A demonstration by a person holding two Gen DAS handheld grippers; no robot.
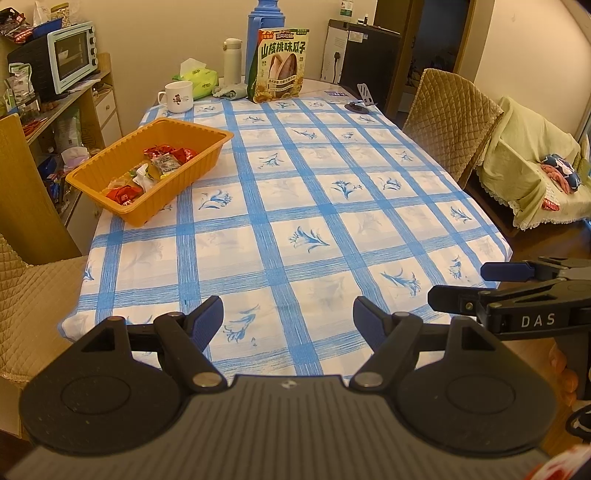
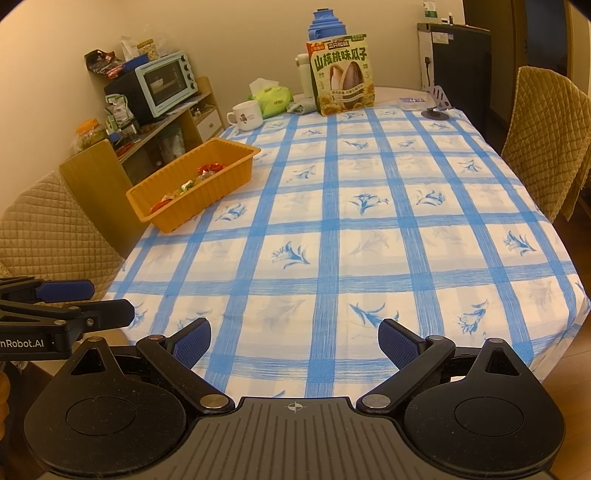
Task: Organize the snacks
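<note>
An orange tray (image 1: pixel 207 131) (image 2: pixel 236 147) sits at the table's left side and holds several wrapped snacks (image 1: pixel 168 162) (image 2: pixel 192 184). A large green bag of sunflower seeds (image 1: pixel 280 64) (image 2: pixel 341 74) stands upright at the far end. My left gripper (image 1: pixel 289 317) is open and empty over the table's near edge; it also shows in the right wrist view (image 2: pixel 88 301) at the left. My right gripper (image 2: pixel 294 338) is open and empty over the near edge; it also shows in the left wrist view (image 1: pixel 458 284) at the right.
The table has a blue checked cloth (image 1: pixel 295 206). At the far end stand a white mug (image 1: pixel 178 96), a tissue pack (image 1: pixel 197 79), a white flask (image 1: pixel 232 61), a blue thermos (image 1: pixel 266 14) and a phone stand (image 1: pixel 360 101). Quilted chairs (image 1: pixel 448 118) flank the table. A shelf with an oven (image 1: pixel 70 55) is at left.
</note>
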